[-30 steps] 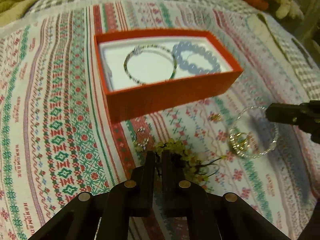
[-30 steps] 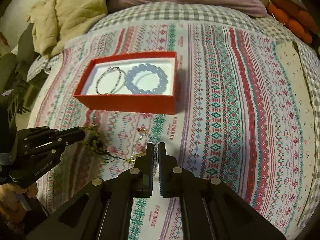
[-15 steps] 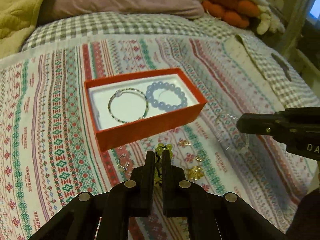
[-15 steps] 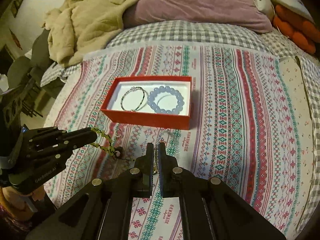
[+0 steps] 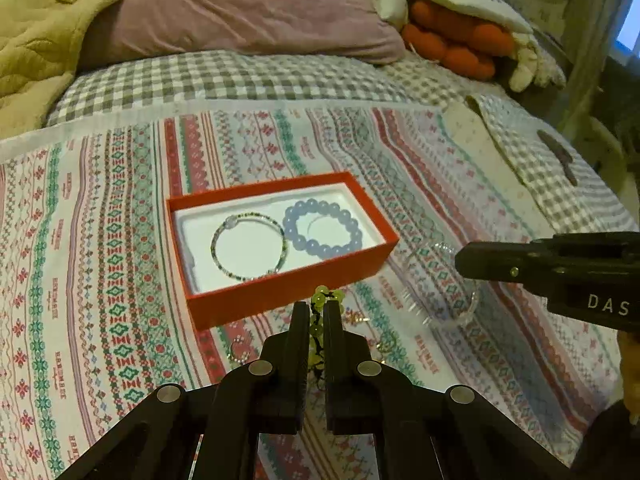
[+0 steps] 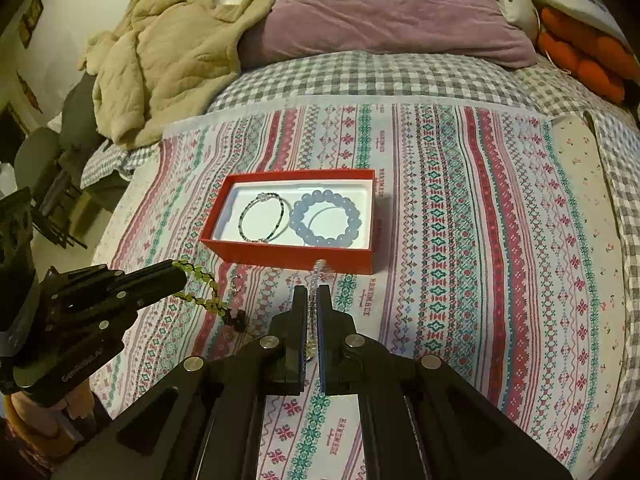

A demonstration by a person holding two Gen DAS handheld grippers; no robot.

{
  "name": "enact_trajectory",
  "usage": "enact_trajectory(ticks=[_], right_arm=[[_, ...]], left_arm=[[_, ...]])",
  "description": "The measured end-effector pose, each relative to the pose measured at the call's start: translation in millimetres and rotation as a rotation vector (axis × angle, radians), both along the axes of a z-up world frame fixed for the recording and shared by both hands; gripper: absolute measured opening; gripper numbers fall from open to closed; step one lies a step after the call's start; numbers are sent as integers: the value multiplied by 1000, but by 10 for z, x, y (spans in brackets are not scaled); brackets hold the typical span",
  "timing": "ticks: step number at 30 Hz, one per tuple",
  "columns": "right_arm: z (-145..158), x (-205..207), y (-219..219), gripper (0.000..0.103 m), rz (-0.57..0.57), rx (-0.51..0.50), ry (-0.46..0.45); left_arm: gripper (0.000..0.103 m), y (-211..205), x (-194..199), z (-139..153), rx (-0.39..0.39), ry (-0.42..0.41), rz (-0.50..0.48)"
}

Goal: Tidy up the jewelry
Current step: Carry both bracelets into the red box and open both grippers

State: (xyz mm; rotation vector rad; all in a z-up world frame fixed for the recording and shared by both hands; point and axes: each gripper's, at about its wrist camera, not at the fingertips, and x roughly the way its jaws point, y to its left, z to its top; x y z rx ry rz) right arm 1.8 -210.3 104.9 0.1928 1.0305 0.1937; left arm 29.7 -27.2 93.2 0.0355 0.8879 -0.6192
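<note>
Left wrist view: left gripper (image 5: pixel 317 314), black fingers pinched on a yellow-green beaded bracelet (image 5: pixel 325 295) strung on dark cord, lifted above the patterned woven cloth (image 5: pixel 100 280). Right gripper (image 6: pixel 312 298), fingers closed on a clear crystal-bead bracelet (image 5: pixel 444 284), a loose glassy loop hanging in the air. Red cardboard box (image 5: pixel 280 292), rectangular, white-lined, holds a thin dark-beaded bangle (image 5: pixel 248 248) beside a chunky round pale-blue bead bracelet (image 5: pixel 322 234). Small metal pieces (image 5: pixel 238 354) lie on the cloth near the box.

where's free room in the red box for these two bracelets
In the red box, the bare white strip lies along its left wall, beside the thin beaded bracelet. The right half is crowded by the blue bead bracelet, which touches the thin one. The cloth right of the box is bare.
</note>
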Motion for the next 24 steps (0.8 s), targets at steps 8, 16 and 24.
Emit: enact_trajectory(ticks=[8,16,24], right_arm=[[72,44,-45,4,-14,10,-22],[56,126,-102,4,-36,18,-24],[102,228,-115,4,-52,30,-54]], left_arm=[[0,-29,187,188,-38,-45,52],[0,66,689,33,-193,22,135],[0,98,1007,-300,-235,68,202]])
